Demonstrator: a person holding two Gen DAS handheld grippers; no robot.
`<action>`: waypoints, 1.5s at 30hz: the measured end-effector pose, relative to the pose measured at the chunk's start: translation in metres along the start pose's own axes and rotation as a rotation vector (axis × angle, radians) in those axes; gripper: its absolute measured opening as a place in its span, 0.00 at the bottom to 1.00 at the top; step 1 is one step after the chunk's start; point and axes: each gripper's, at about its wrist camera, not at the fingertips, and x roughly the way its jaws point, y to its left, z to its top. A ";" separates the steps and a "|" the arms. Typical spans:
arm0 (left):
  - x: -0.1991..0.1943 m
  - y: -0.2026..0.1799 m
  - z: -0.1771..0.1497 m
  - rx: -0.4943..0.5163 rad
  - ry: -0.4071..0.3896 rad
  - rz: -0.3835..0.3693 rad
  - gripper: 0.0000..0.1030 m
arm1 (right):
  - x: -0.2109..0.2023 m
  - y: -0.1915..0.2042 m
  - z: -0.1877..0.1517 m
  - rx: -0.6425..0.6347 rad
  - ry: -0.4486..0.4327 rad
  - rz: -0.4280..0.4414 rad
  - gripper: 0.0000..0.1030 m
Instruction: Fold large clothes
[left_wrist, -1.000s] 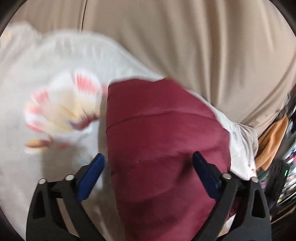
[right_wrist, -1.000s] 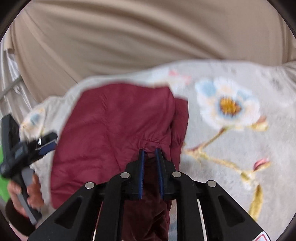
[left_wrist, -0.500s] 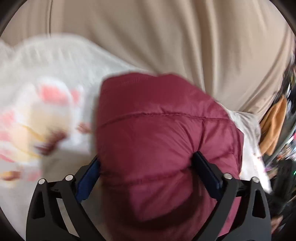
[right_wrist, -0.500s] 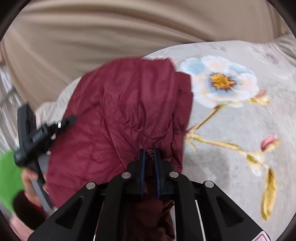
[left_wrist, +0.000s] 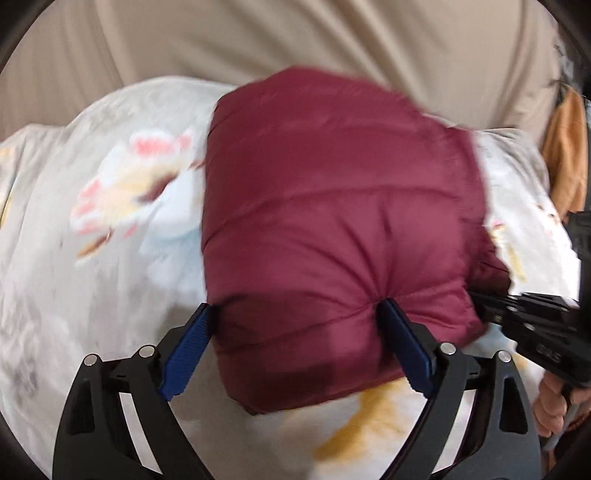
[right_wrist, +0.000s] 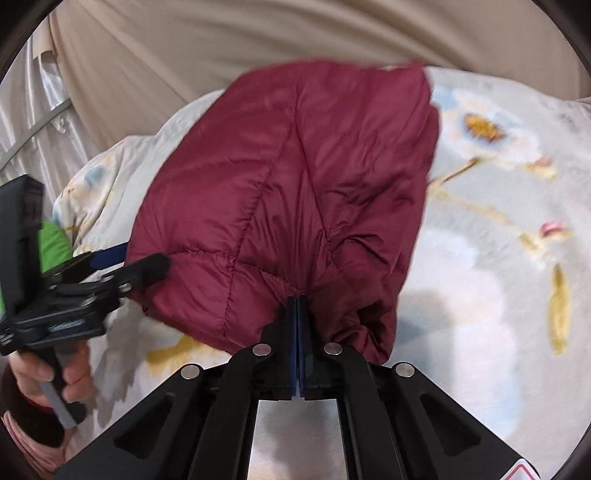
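On floral bedding (right_wrist: 480, 258), unlabelled maroon quilted jacket (right_wrist: 295, 177).

The quilted jacket (left_wrist: 332, 229) lies folded on the flower-printed bedspread (left_wrist: 74, 295), which spreads out on both sides of it and in front of it. Behind the bed hangs a curtain (left_wrist: 295, 37). The left gripper (left_wrist: 295, 314) straddles the jacket's near edge, one finger at its left corner, the other pressing into the padding further right. The right gripper (right_wrist: 297, 299) sits at the jacket's opposite side, its fingers pinched together on a fold of the fabric. In the right wrist view, the left gripper (right_wrist: 129, 266) meets the jacket from the left.
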 end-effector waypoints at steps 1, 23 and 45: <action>0.005 0.004 -0.003 -0.024 0.009 0.000 0.87 | 0.005 0.000 -0.002 -0.007 -0.003 -0.003 0.00; -0.059 -0.072 -0.063 -0.016 -0.192 0.201 0.91 | -0.077 0.029 -0.059 0.038 -0.209 -0.351 0.28; -0.047 -0.078 -0.076 -0.049 -0.136 0.270 0.91 | -0.055 0.038 -0.082 -0.007 -0.158 -0.399 0.31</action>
